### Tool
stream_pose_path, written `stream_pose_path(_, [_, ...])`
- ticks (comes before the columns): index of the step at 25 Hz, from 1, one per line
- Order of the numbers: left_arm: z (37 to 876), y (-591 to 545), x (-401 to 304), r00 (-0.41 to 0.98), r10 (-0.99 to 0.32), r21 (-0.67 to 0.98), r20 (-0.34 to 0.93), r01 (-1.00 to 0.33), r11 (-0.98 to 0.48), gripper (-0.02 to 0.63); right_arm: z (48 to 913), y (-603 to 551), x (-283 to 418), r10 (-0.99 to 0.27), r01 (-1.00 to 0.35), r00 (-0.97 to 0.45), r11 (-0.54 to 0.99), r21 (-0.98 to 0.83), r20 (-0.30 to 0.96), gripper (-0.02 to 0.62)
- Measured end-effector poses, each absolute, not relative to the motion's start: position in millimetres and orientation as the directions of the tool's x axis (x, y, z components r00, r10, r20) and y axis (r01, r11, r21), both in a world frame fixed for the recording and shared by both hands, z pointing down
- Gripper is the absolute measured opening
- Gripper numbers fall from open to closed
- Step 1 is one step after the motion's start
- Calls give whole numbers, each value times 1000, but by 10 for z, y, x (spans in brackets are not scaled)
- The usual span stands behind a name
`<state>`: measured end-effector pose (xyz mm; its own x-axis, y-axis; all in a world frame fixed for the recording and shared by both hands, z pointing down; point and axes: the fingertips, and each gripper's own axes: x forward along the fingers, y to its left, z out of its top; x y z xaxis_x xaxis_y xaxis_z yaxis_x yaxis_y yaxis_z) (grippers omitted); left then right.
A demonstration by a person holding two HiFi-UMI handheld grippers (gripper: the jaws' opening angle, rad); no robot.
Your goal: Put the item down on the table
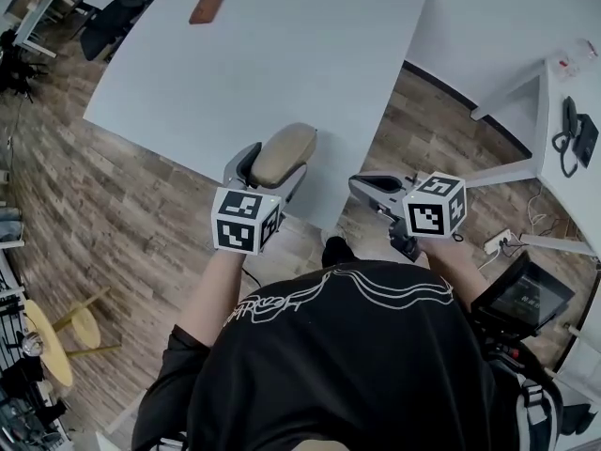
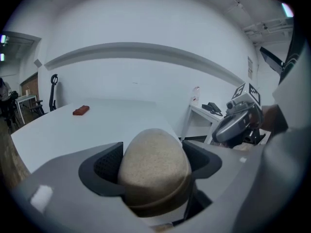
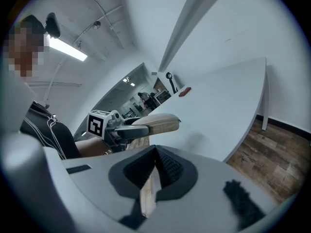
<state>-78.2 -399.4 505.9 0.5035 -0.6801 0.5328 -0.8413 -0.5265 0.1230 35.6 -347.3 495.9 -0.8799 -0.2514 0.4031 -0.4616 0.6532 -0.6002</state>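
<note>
A beige oval pouch [image 1: 286, 148] sits between the jaws of my left gripper [image 1: 274, 164], which is shut on its sides. In the head view it hangs at the near edge of the white table [image 1: 282, 54]. The left gripper view shows the pouch [image 2: 154, 166] filling the gap between the dark pads [image 2: 104, 166], with the tabletop ahead. My right gripper [image 1: 373, 189] is off the table's near right corner, over the wood floor. Its jaws are shut with nothing in them, meeting at the tip [image 3: 155, 160]. The right gripper view shows the left gripper and pouch [image 3: 158, 124] to its left.
A small reddish-brown case [image 1: 207, 7] lies at the table's far end. A second white desk [image 1: 563, 177] with a black phone [image 1: 575, 134] stands to the right. Office chairs [image 1: 113, 7] stand at the far left. A power strip [image 1: 498, 242] lies on the floor.
</note>
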Motion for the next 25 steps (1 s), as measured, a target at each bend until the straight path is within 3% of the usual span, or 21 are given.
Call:
stream_pose_path(13, [5747,-4833,-927,385,-707,-71,593,-850,-523,390,5296,-4010,319,-200,-471,-867,627,-621,456,5])
stream_pose_path(25, [5977,-4782,-955,359,-704,-158,613,-817,-554,396,5311,-4138,173,-191,-465,-872,611,-640,451,5])
